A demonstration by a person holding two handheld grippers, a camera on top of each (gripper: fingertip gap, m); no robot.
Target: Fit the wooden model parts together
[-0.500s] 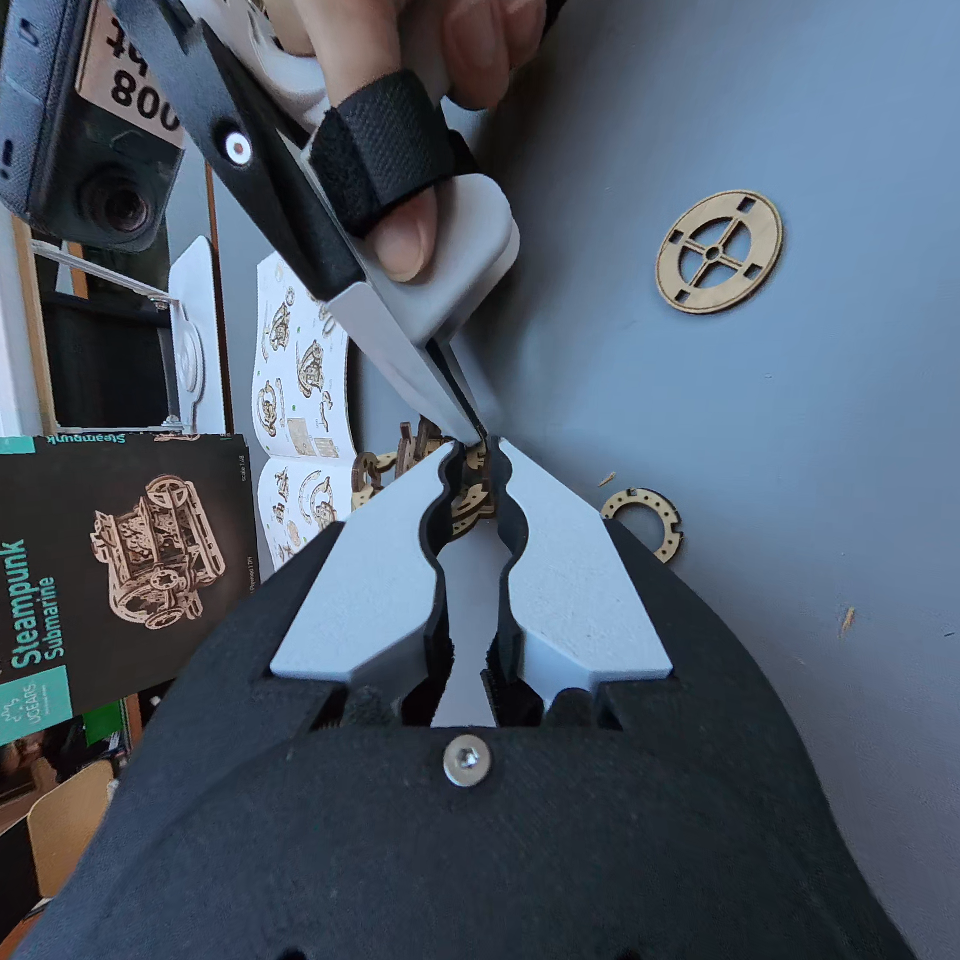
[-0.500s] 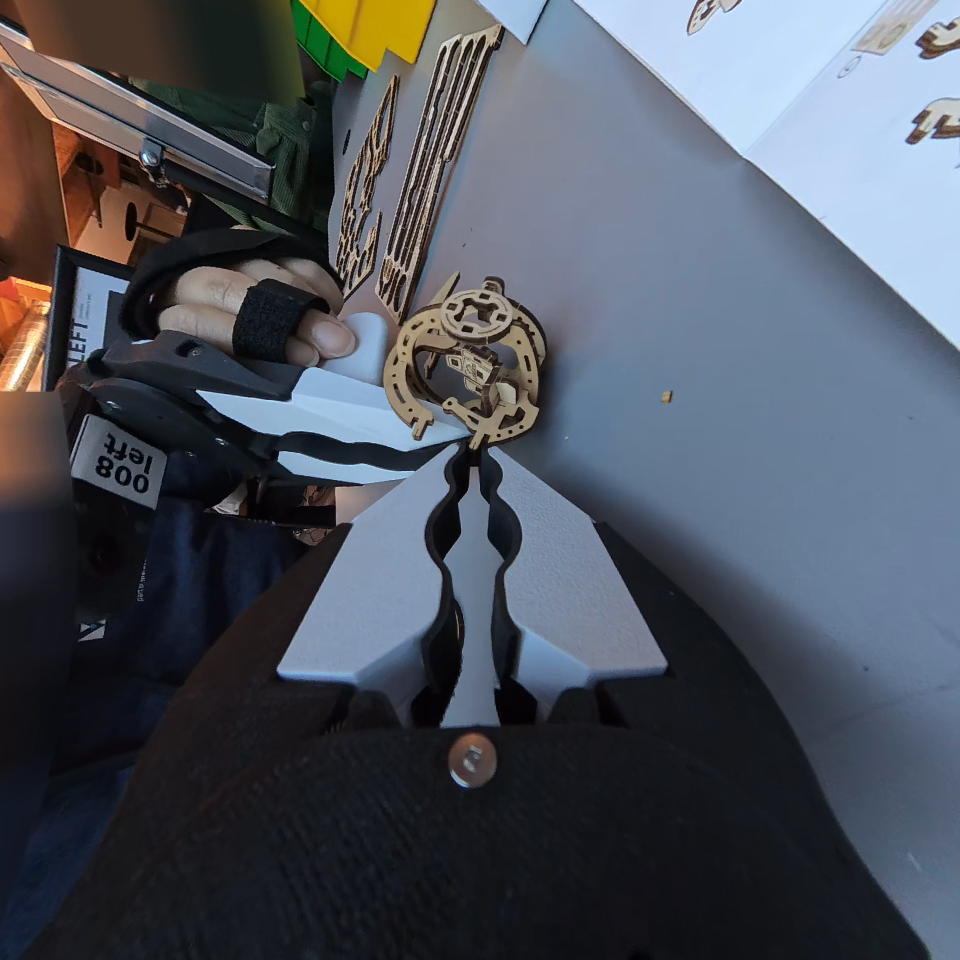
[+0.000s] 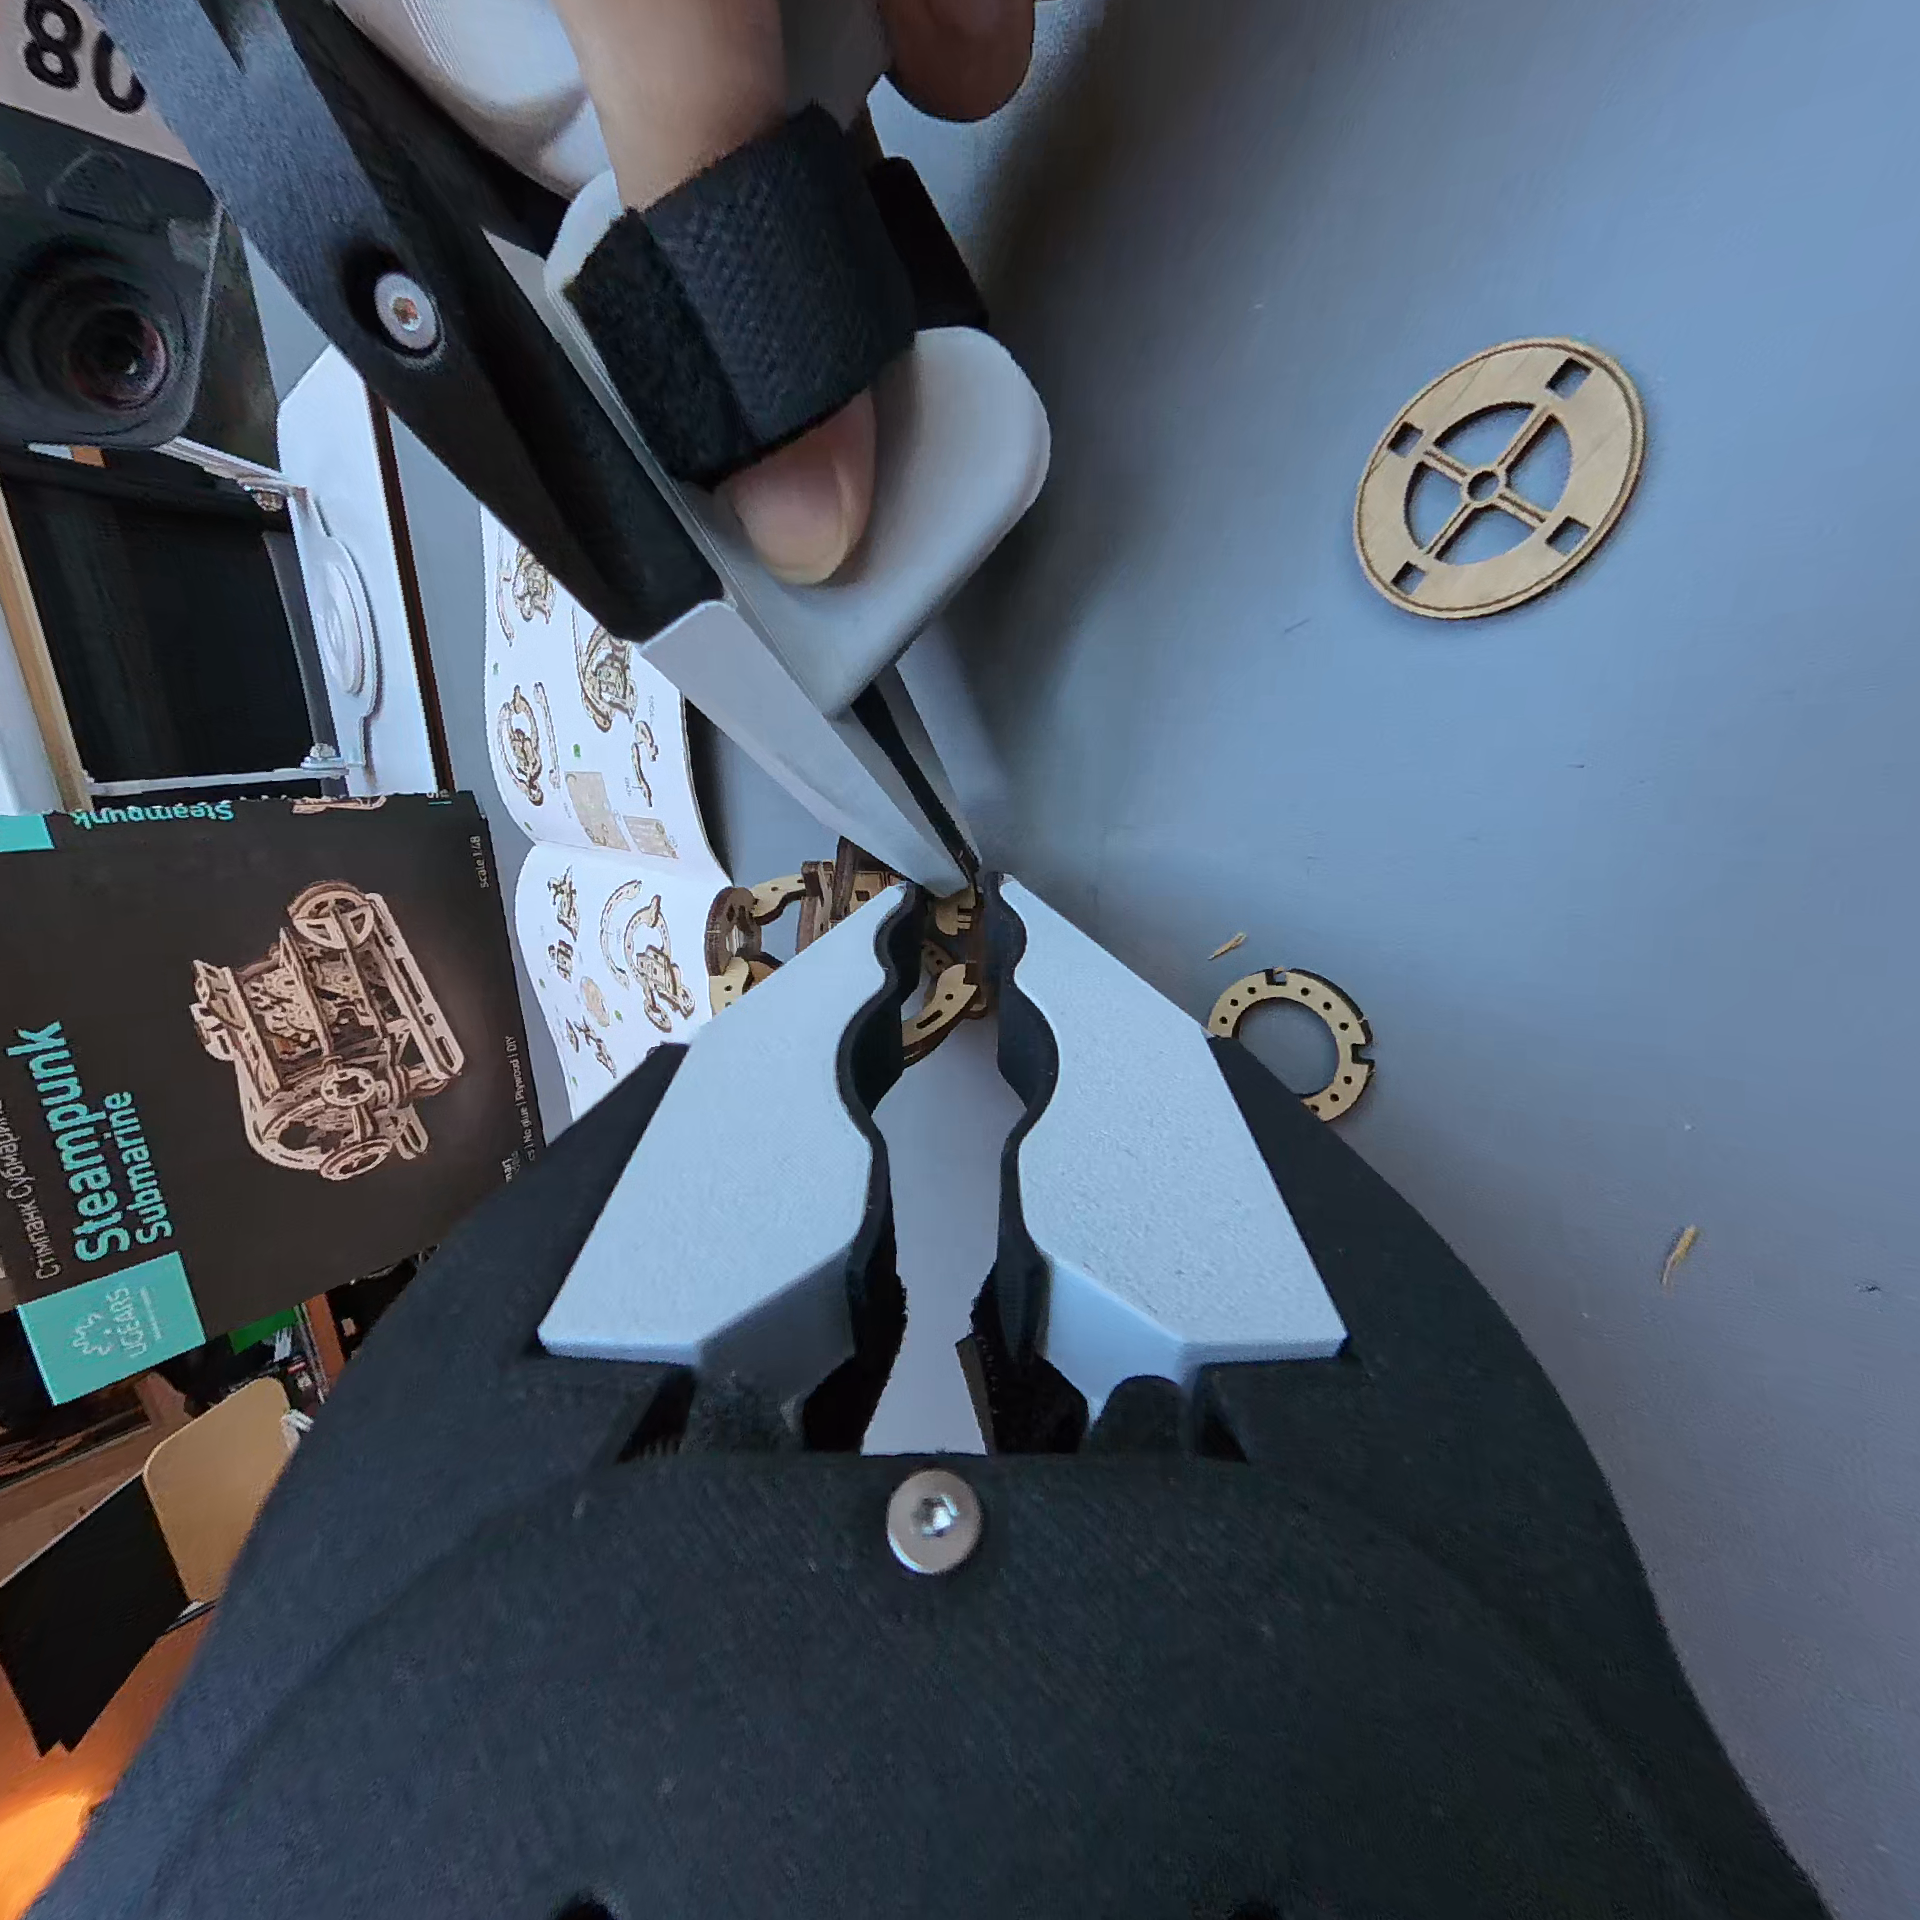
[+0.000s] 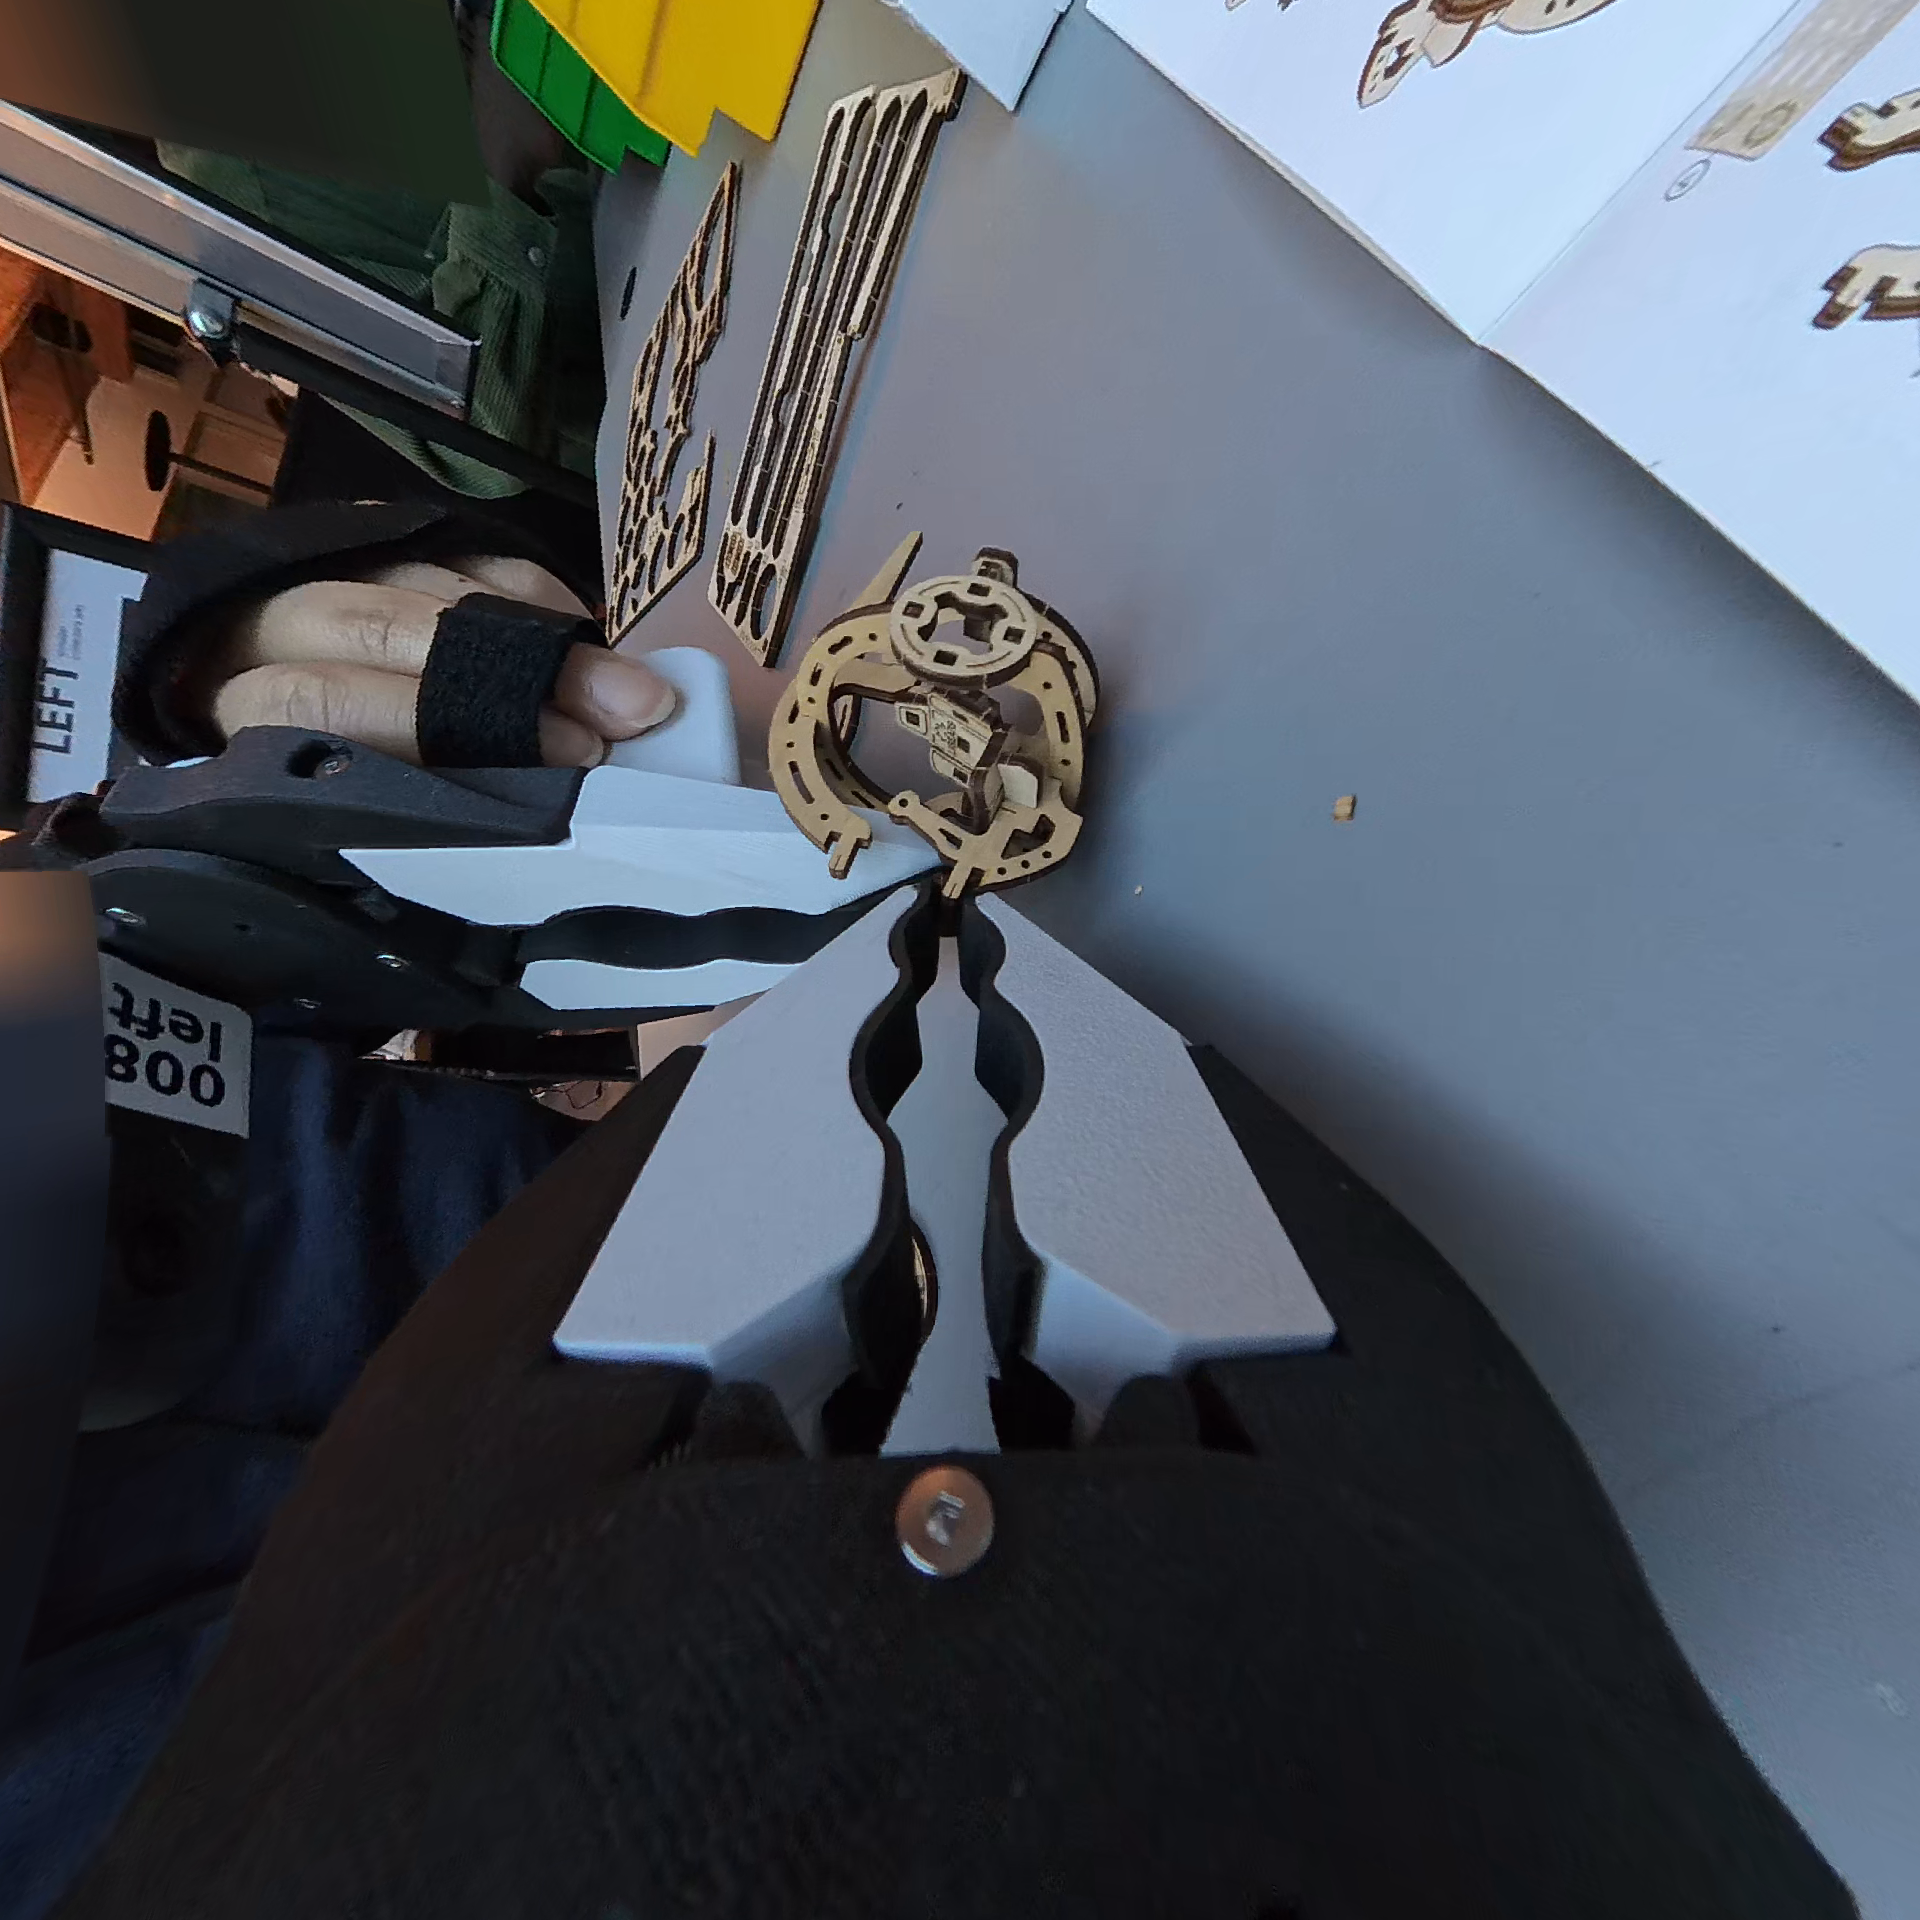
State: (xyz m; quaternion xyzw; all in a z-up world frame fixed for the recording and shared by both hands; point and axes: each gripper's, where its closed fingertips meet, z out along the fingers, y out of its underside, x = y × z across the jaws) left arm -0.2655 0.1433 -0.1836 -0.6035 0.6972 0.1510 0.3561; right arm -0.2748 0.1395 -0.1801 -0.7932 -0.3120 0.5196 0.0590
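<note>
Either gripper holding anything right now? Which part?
Both pinch the wooden model at its lower rim: right gripper on a tab at the bottom, left gripper from the side beside it.

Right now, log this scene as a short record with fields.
held item: wooden sub-assembly, curved ribs with a round hub on top
right tool: shut on a tab at the assembly's lower edge
left tool: tips closed in on the same assembly from the other side; contact hidden
loose parts: spoked wooden disc and toothed wooden ring, flat on the grey table
part sheets: two laser-cut wooden sheets lying beyond the assembly
paper: open instruction booklet; kit box standing at left
</note>
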